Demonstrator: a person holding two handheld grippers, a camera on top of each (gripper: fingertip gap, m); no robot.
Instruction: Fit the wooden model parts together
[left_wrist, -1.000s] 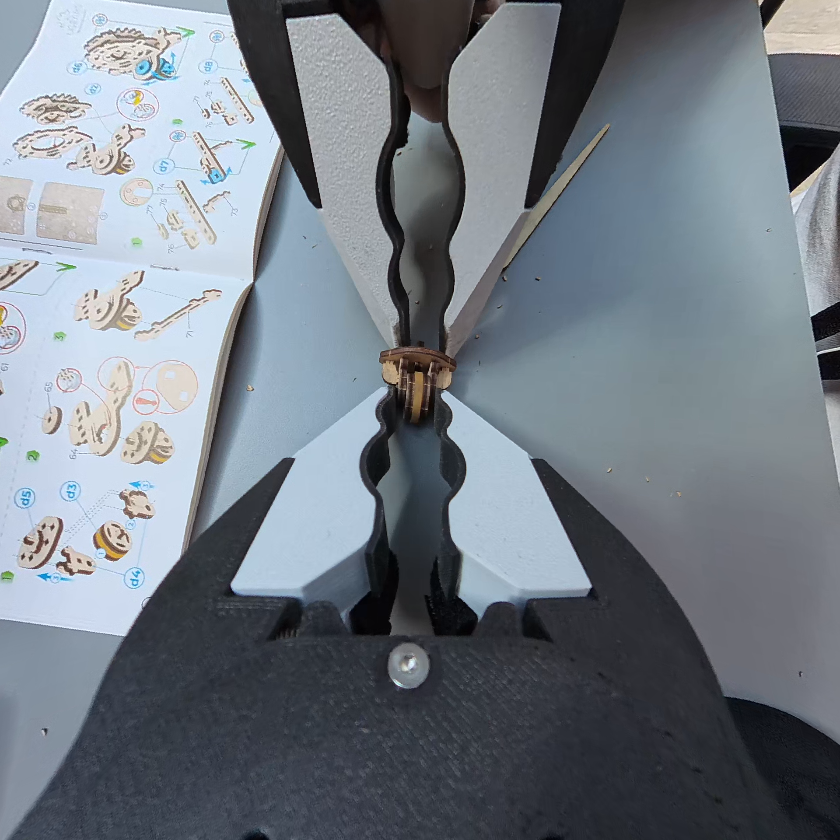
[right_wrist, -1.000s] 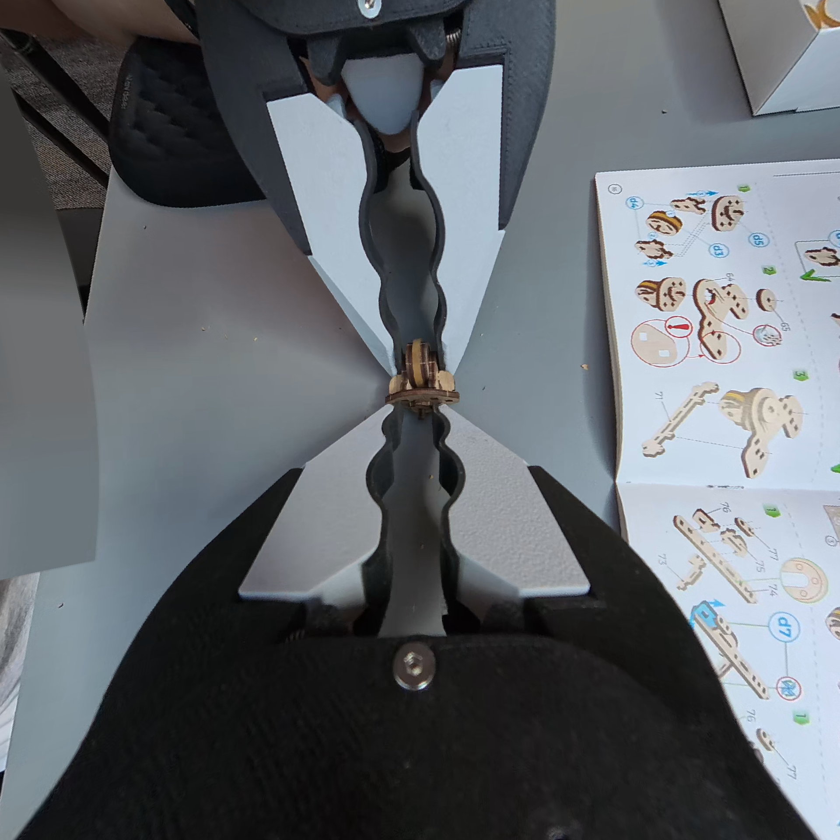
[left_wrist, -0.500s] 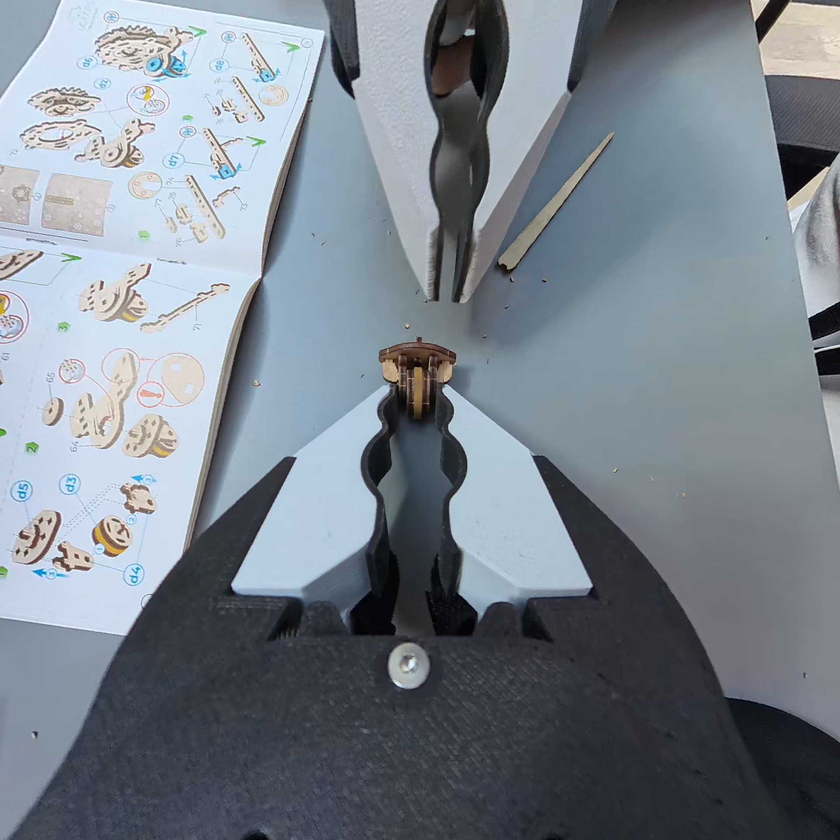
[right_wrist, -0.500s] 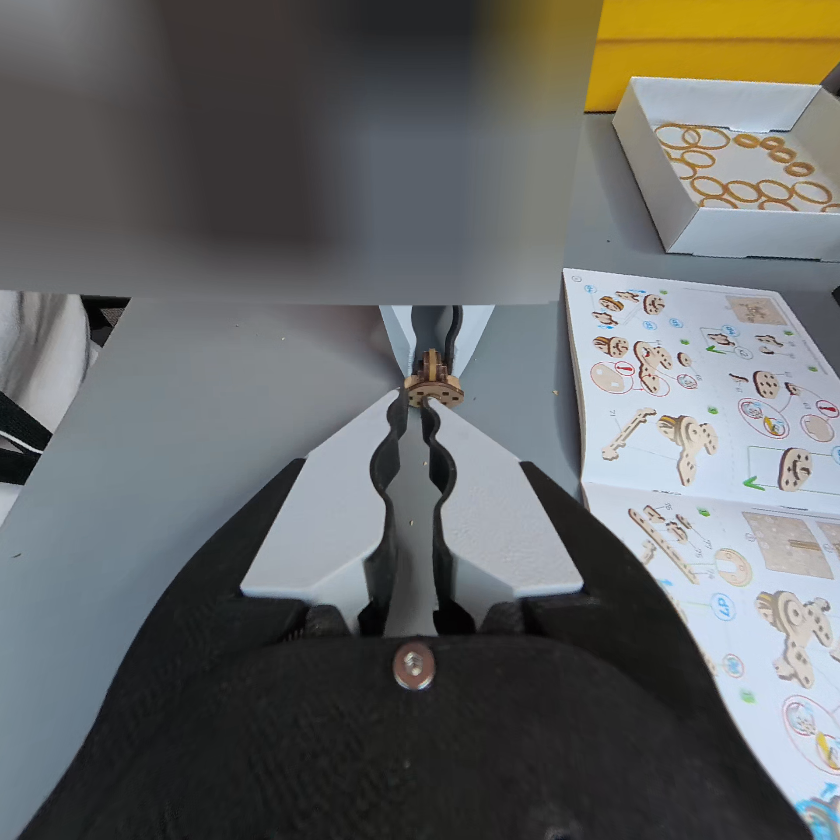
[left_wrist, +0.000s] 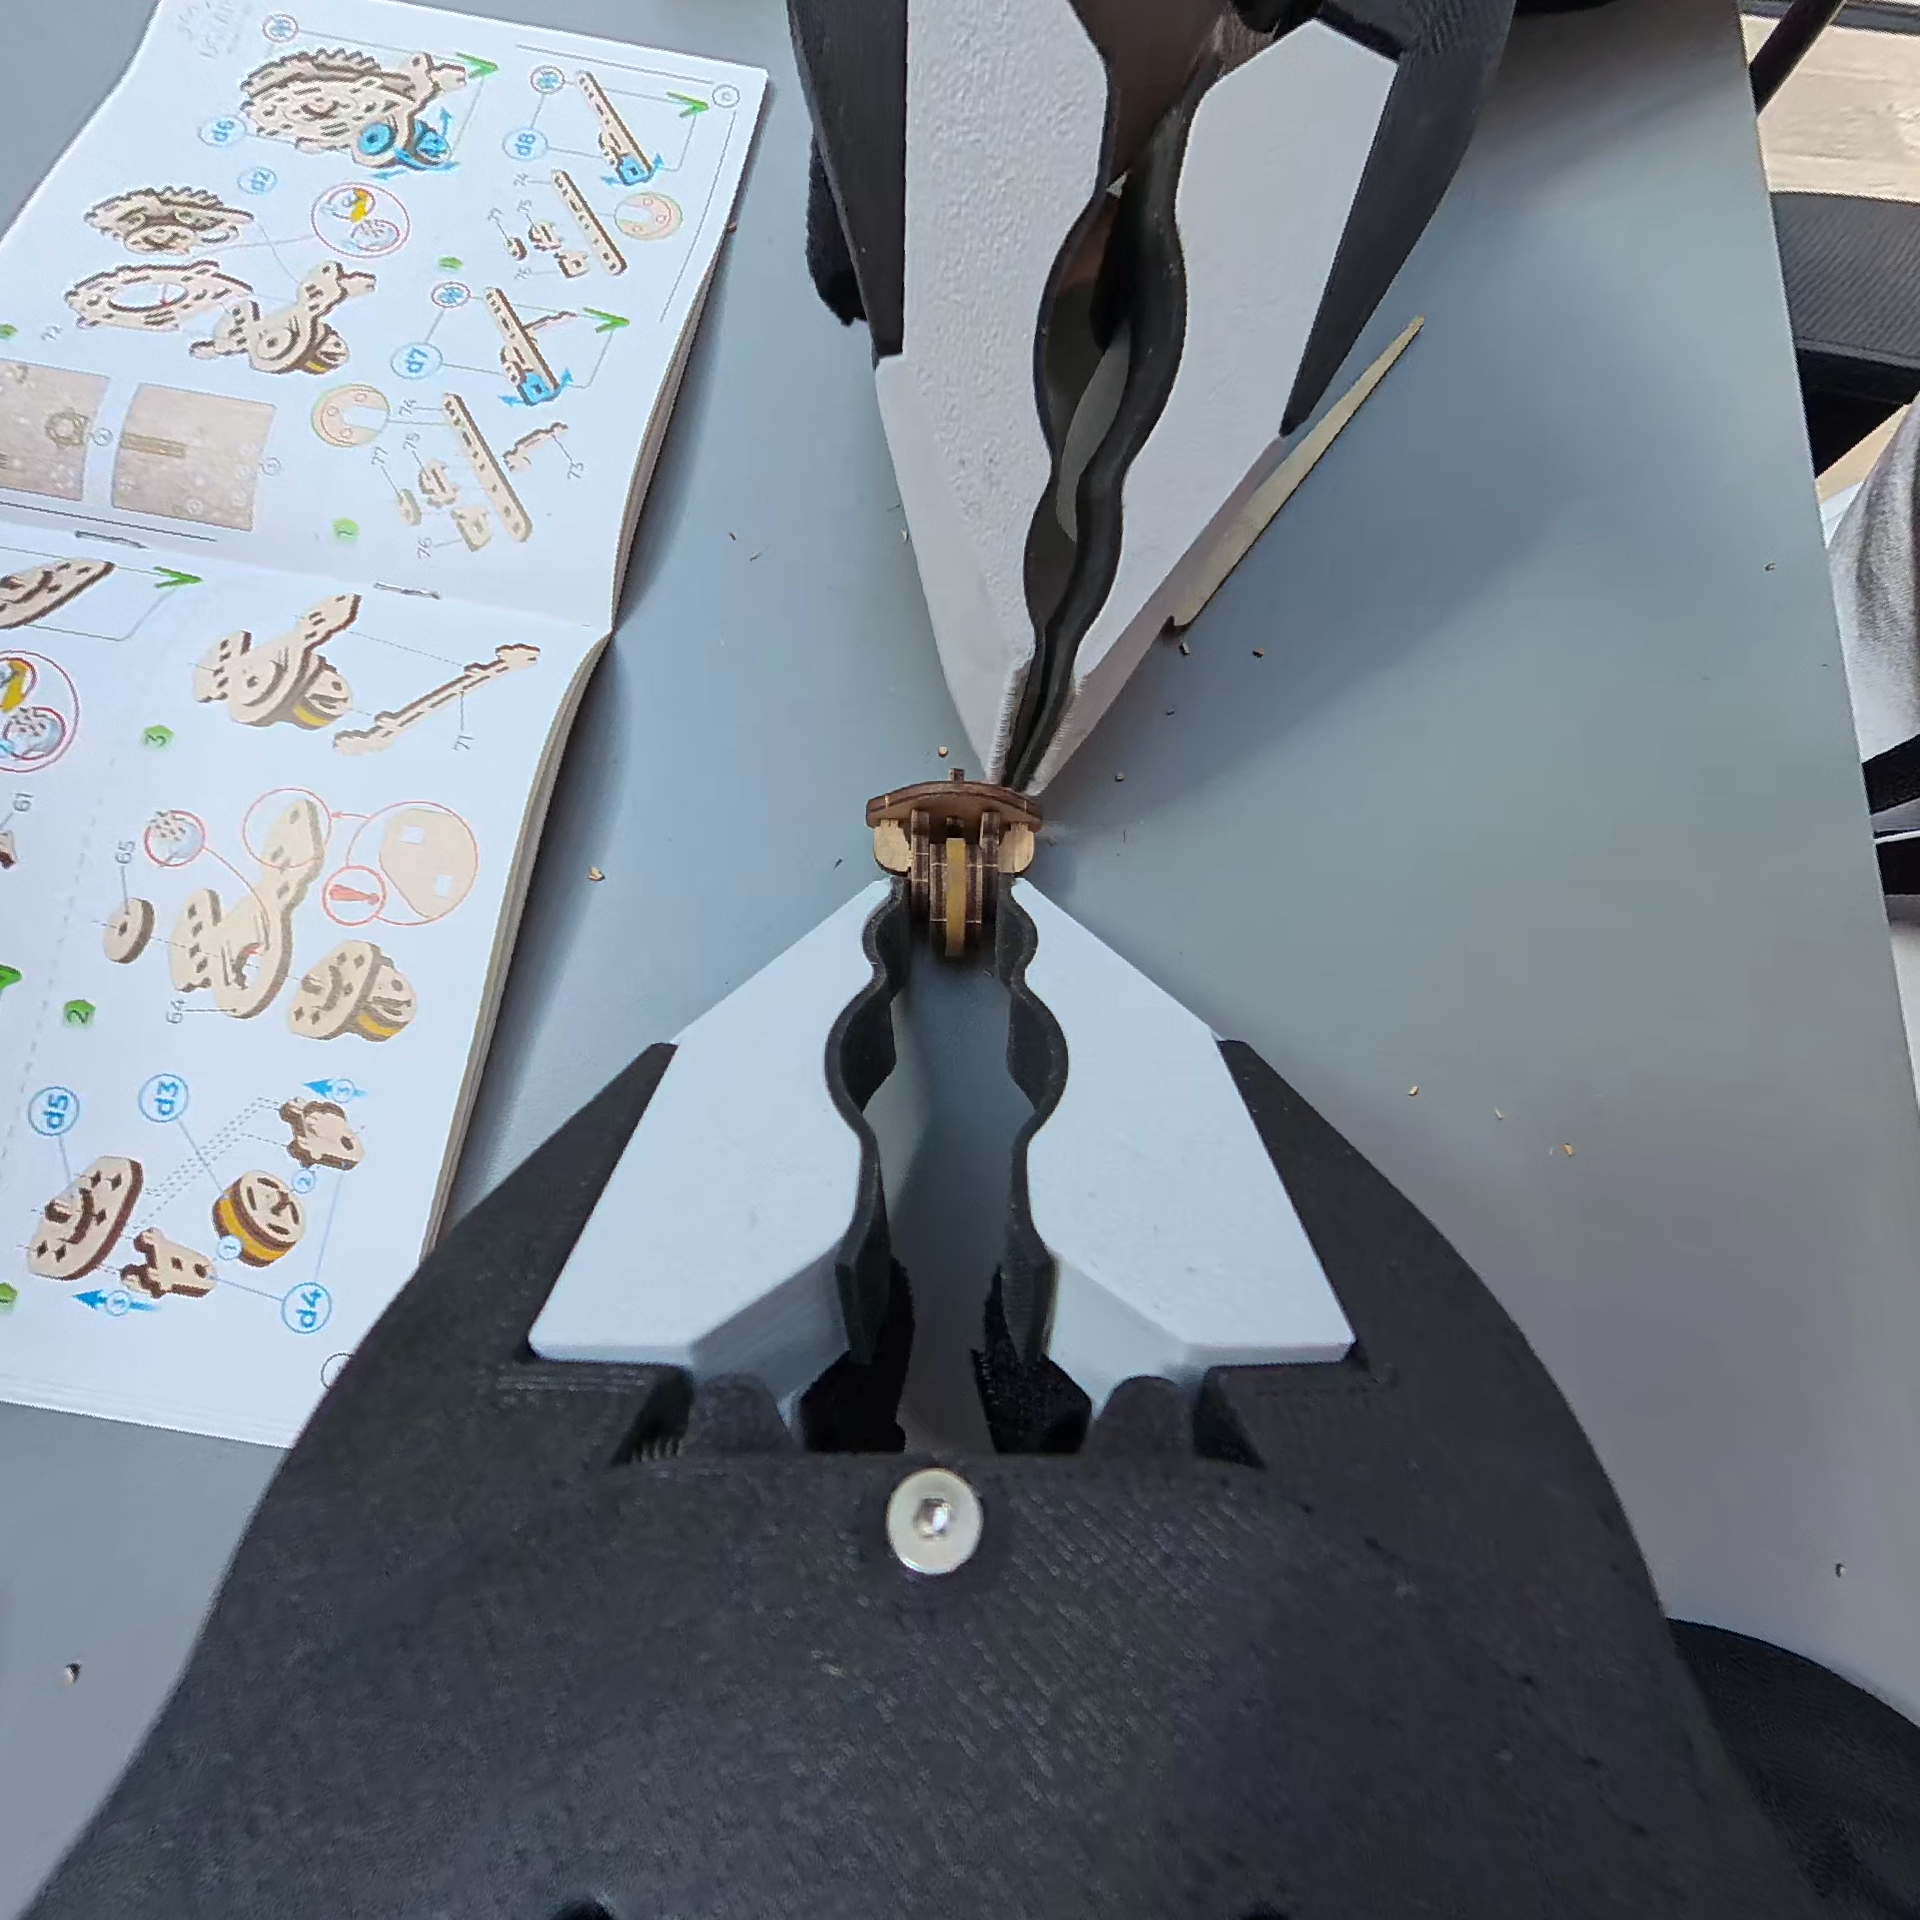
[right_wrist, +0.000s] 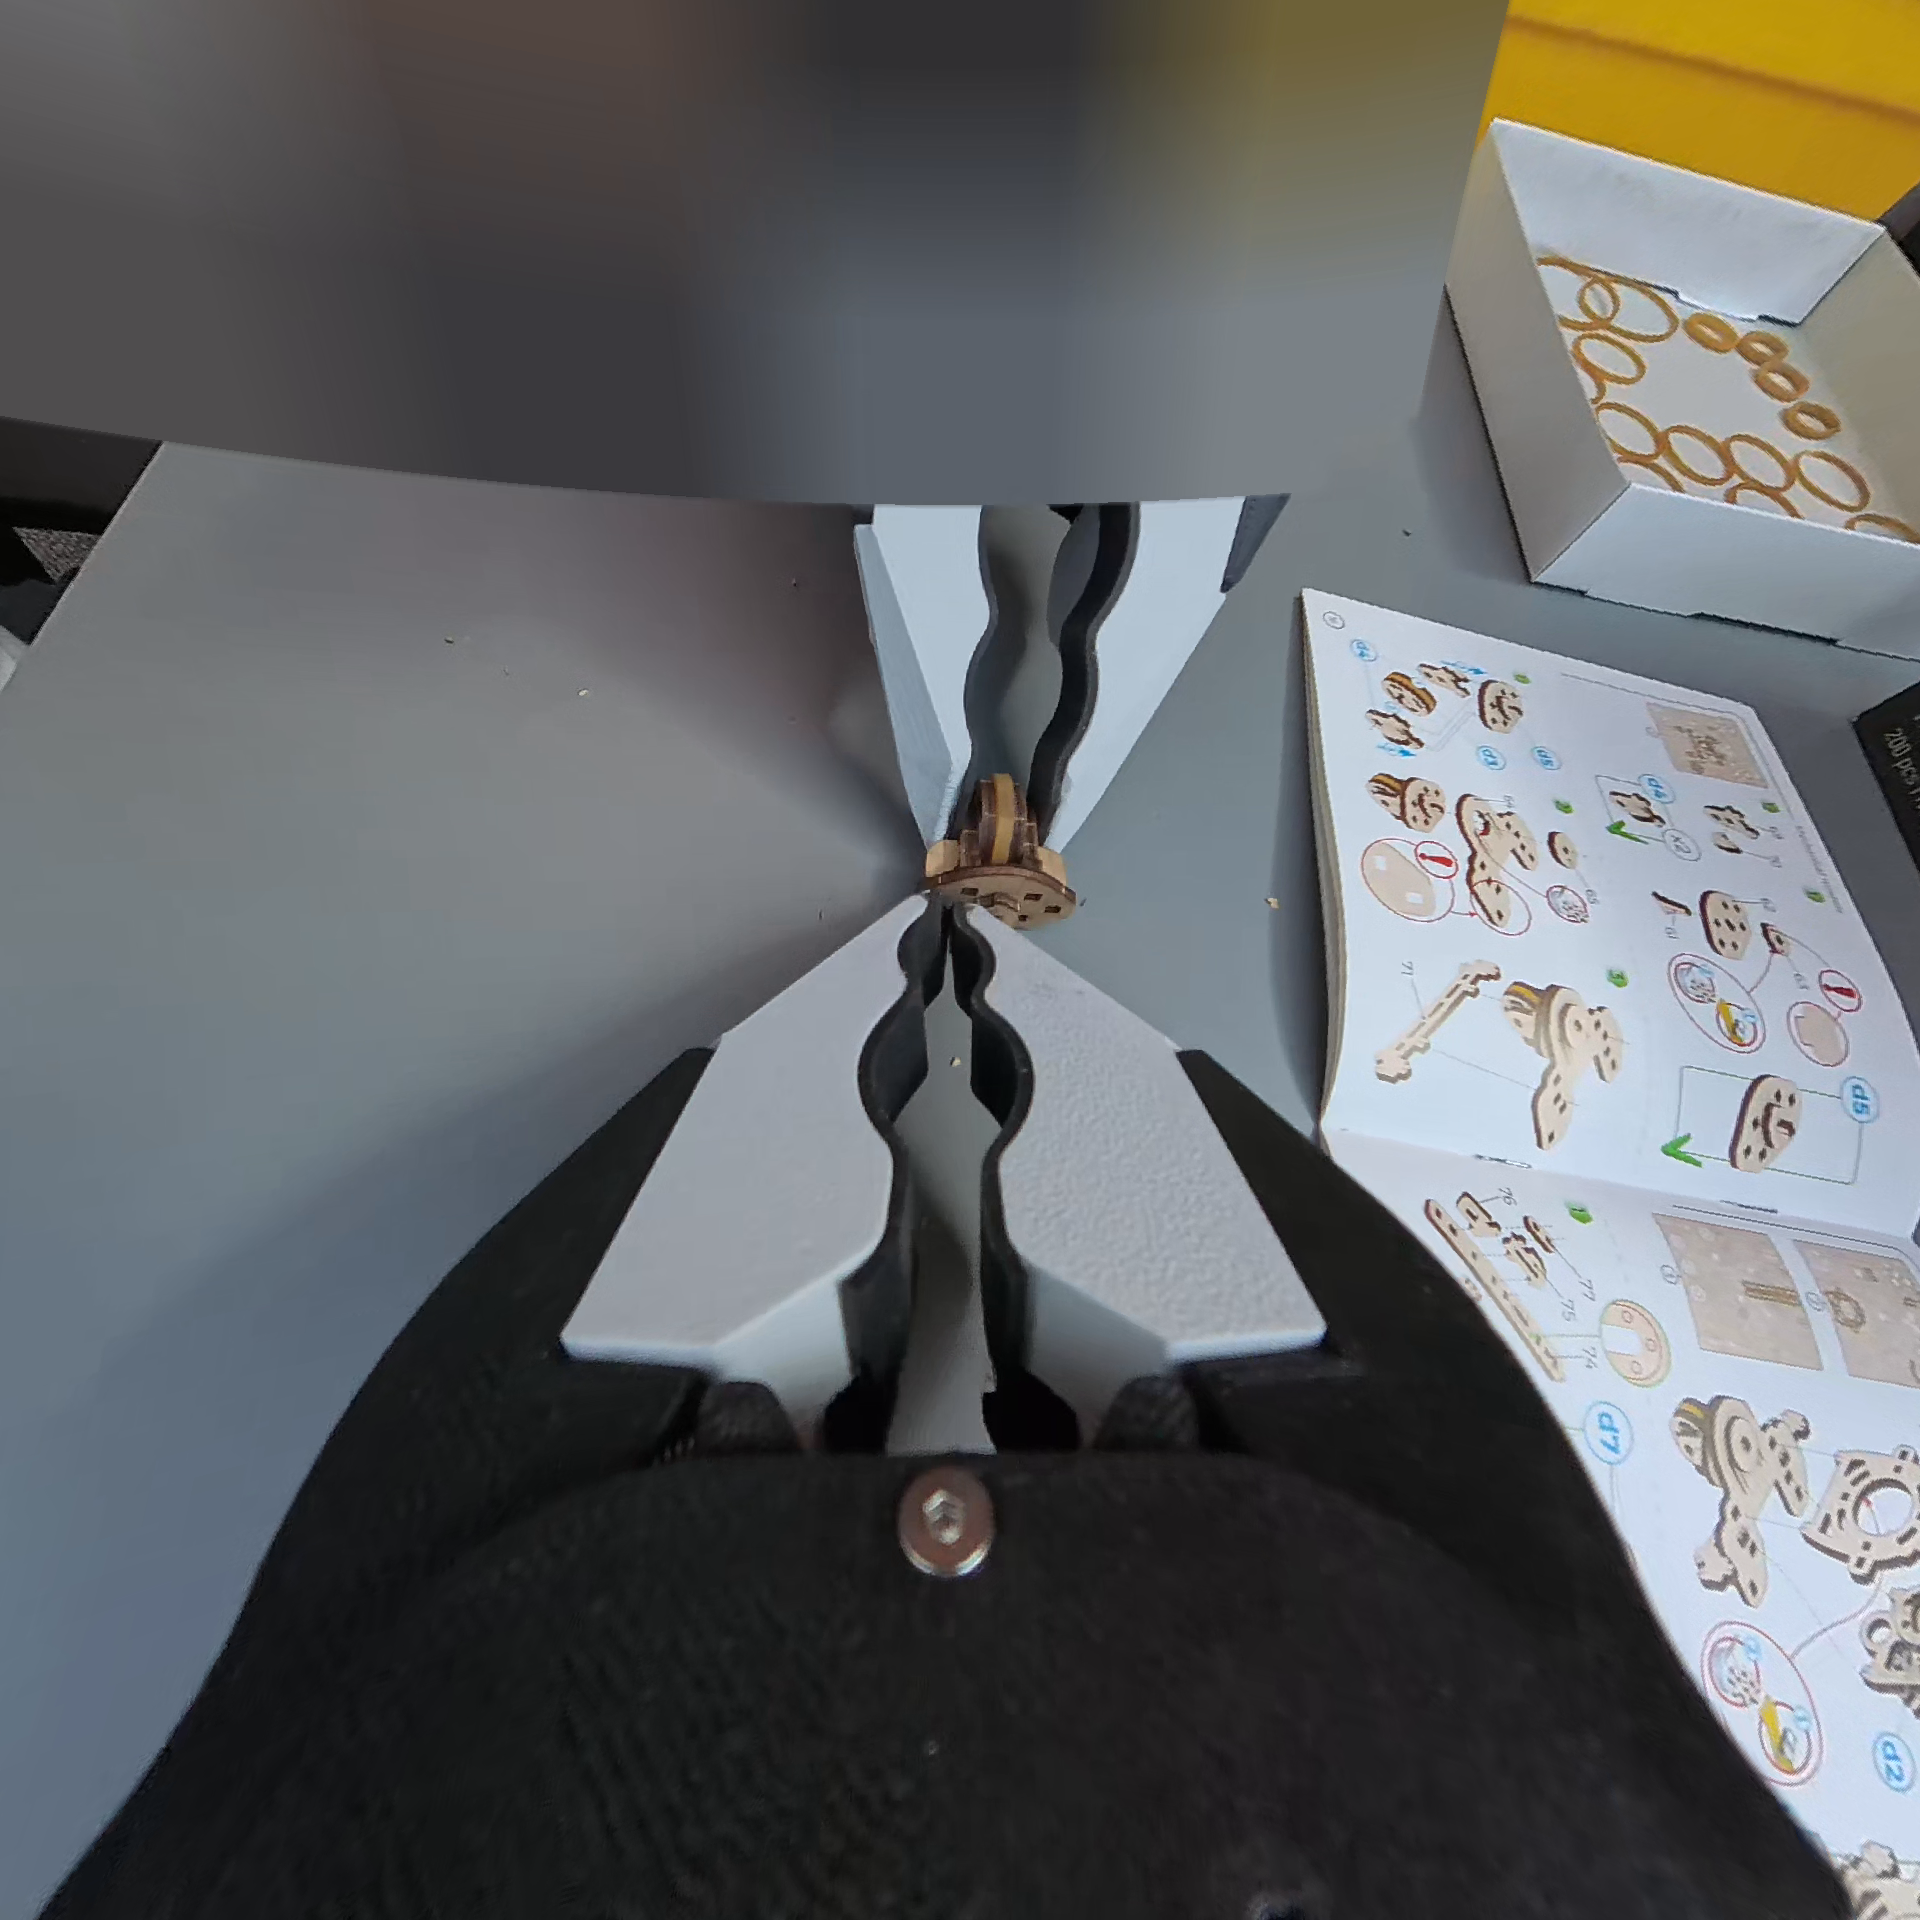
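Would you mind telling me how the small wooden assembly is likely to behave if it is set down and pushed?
The wooden assembly is probably light and stiff, being thin laser-cut plywood. Its slotted joints look fragile. Its flat plate should sit steadily, though the rounded discs might let it roll.

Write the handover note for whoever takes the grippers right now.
Left gripper: shut on the small light-wood sub-assembly, a dark-edged disc with upright round pieces slotted in, held above the grey table.
Right gripper: shut, empty, tips at the disc's rim; contact unclear.
Open illustrated instruction booklet lies on the left gripper's left side; a thin tapered wooden stick lies on the table beyond.
Done: those pieces are joined.
Left: probably press the disc home and check against the booklet.
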